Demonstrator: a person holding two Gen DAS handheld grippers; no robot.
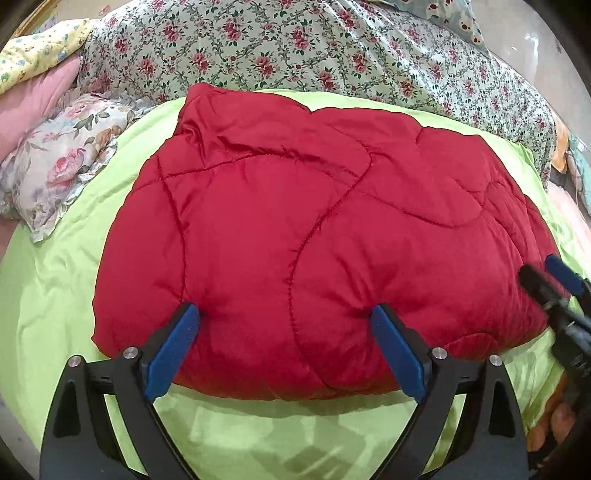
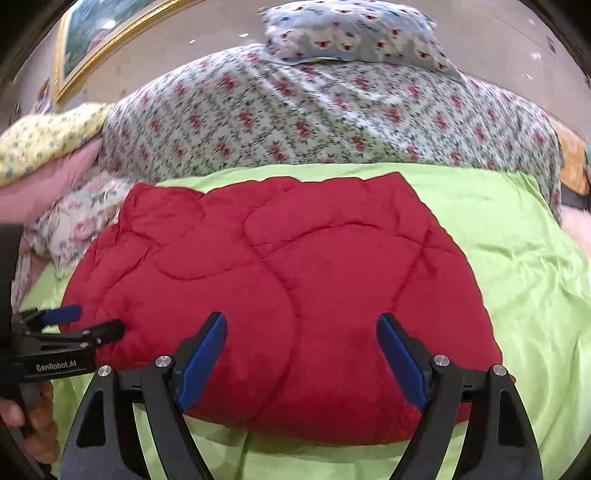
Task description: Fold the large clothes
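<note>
A red quilted padded garment [image 1: 295, 229] lies folded into a thick bundle on a lime-green sheet [image 1: 59, 295]; it also shows in the right wrist view [image 2: 280, 295]. My left gripper [image 1: 284, 314] is open, its blue pads pressing down on the bundle's near edge. My right gripper [image 2: 301, 323] is open too, its pads resting on the bundle's near right part. The right gripper shows at the right edge of the left wrist view [image 1: 546, 273], and the left gripper at the left edge of the right wrist view [image 2: 96, 321].
A floral bedspread [image 1: 332, 55] covers the bed behind the sheet. A floral pillow [image 1: 62, 158], a pink pillow [image 1: 40, 99] and a yellow one [image 1: 40, 51] lie at the left. A blue patterned pillow [image 2: 354, 33] sits at the back. A framed picture [image 2: 99, 37] hangs on the wall.
</note>
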